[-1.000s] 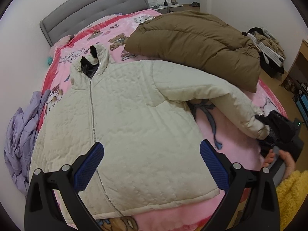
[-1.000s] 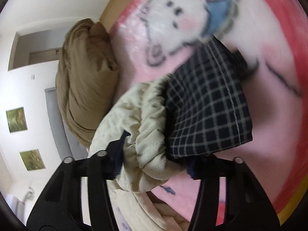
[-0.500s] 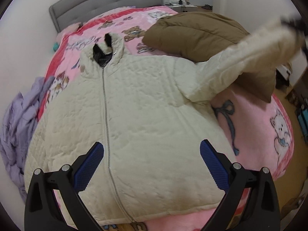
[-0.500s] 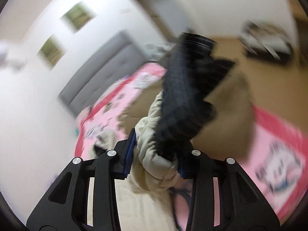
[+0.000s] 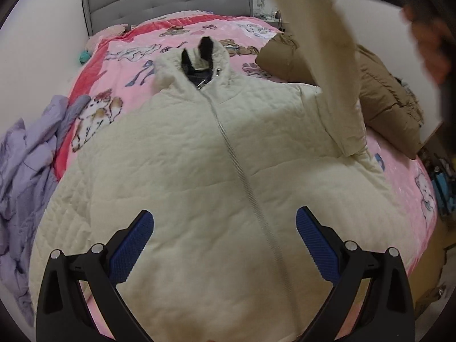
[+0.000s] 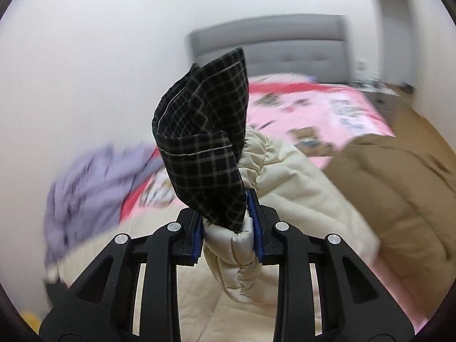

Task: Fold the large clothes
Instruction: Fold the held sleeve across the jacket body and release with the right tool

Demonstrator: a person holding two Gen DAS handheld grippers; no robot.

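A cream quilted jacket point(image 5: 216, 171) lies zipped and face up on the pink bed point(image 5: 134, 65), collar toward the headboard. My left gripper point(image 5: 225, 228) hovers open over its lower front, nothing between its fingers. The jacket's sleeve point(image 5: 327, 57) is lifted high at the right of the left wrist view. My right gripper point(image 6: 226, 228) pinches that sleeve's cuff point(image 6: 230, 245), its jaws still closing on it. The cuff's dark plaid lining point(image 6: 205, 148) sticks up above the blue pads. A blurred hand point(image 5: 430, 48) shows at the upper right.
A brown padded coat point(image 5: 382, 91) lies on the bed's right side. A lilac garment point(image 5: 22, 171) is heaped at the left edge. The grey headboard point(image 5: 171, 0) stands against the wall. Floor clutter point(image 5: 441, 188) sits beyond the right edge.
The right gripper has lifted the sleeve from the bed's right edge up and over toward the jacket body, rolling as it went. The left gripper has shifted across the jacket's hem, still open.
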